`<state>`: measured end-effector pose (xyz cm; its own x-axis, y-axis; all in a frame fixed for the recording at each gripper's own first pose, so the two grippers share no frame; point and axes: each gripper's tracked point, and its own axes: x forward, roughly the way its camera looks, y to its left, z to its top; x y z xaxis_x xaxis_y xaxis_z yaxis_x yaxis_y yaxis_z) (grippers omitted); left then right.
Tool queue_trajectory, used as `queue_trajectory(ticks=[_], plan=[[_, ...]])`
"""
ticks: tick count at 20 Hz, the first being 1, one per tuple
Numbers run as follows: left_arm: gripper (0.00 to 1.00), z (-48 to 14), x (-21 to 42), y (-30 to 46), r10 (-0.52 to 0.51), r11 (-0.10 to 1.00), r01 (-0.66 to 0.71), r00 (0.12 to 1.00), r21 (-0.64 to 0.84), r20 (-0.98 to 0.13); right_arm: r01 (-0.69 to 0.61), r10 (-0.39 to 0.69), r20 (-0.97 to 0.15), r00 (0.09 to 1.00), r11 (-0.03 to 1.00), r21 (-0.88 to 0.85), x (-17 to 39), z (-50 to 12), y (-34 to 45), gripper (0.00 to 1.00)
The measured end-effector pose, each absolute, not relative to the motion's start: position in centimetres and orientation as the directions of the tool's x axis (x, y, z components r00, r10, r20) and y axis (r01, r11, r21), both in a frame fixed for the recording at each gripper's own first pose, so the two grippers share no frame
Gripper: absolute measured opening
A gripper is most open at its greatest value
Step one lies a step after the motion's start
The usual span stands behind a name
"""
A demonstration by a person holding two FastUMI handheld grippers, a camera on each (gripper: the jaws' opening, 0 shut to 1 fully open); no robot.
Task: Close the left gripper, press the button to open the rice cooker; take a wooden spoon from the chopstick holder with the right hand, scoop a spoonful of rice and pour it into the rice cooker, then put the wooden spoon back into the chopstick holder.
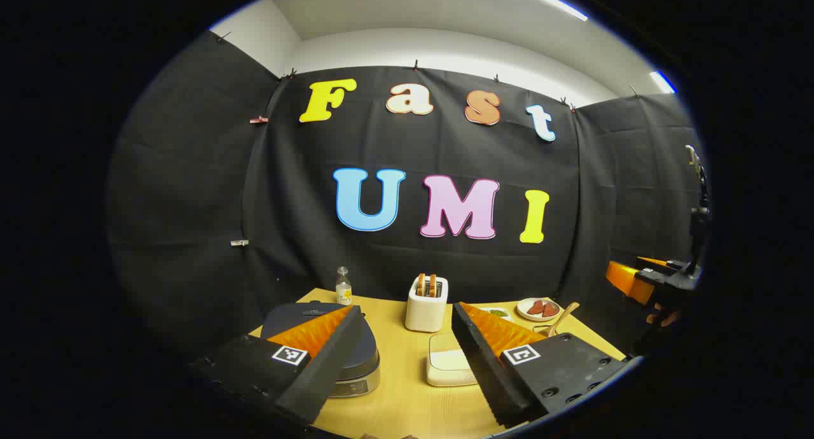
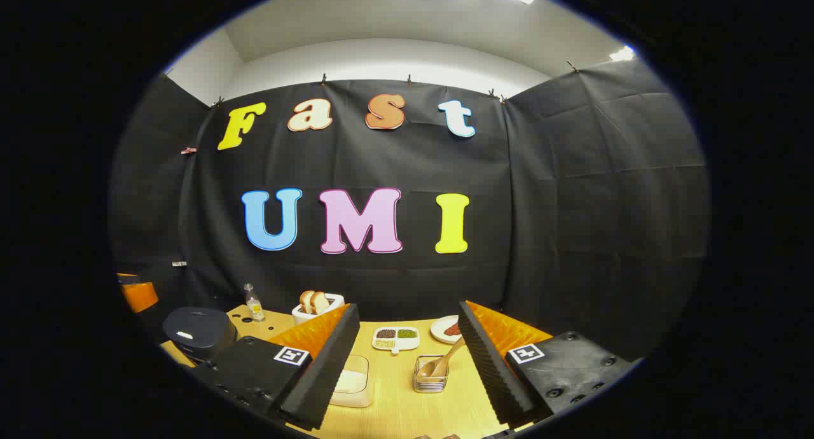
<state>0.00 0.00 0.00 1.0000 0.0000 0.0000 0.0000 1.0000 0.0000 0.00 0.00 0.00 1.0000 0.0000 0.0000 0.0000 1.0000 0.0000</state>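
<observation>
The dark rice cooker [image 1: 308, 317] sits with its lid down at the table's left, partly behind my left finger; it also appears far left as the rice cooker [image 2: 198, 331]. My left gripper [image 1: 407, 308] hovers open above the table with nothing between its fingers. A wire chopstick holder [image 2: 430, 376] holds the wooden spoon [image 2: 446, 357], whose handle leans right. My right gripper [image 2: 407, 306] is open, above and short of the holder. The rice box [image 2: 351, 382] lies left of the holder and shows as the rice box [image 1: 448, 362] between my left fingers. The right gripper [image 1: 636, 280] hangs off the table's right.
A white toaster [image 1: 426, 306] with bread stands mid-table, with a small bottle [image 1: 343, 286] behind the cooker. A divided dish of beans [image 2: 395, 338] and a plate [image 2: 445, 329] with red pieces lie at the back. The wooden table [image 2: 394, 413] ends near my fingers.
</observation>
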Motion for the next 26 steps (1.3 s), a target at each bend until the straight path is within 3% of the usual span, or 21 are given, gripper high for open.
queue_trajectory(ticks=[5,17,26], plan=[[0.96,-0.7,0.3,0.5,0.015,1.000,-0.016,1.000,-0.023,-0.022,-0.005,0.005,-0.032,0.999,1.000,0.011,-0.1,-1.1,0.3,0.98],[0.95,-0.7,-2.3,4.7,-0.030,0.999,0.030,0.999,-0.034,0.012,-0.002,0.004,0.056,0.998,1.000,-0.020,-6.4,1.1,5.3,0.99],[0.94,-1.2,-0.5,7.1,-0.008,0.998,0.006,1.000,-0.063,-0.020,-0.020,0.021,0.016,1.000,1.000,-0.010,-6.8,-0.4,5.6,0.98]])
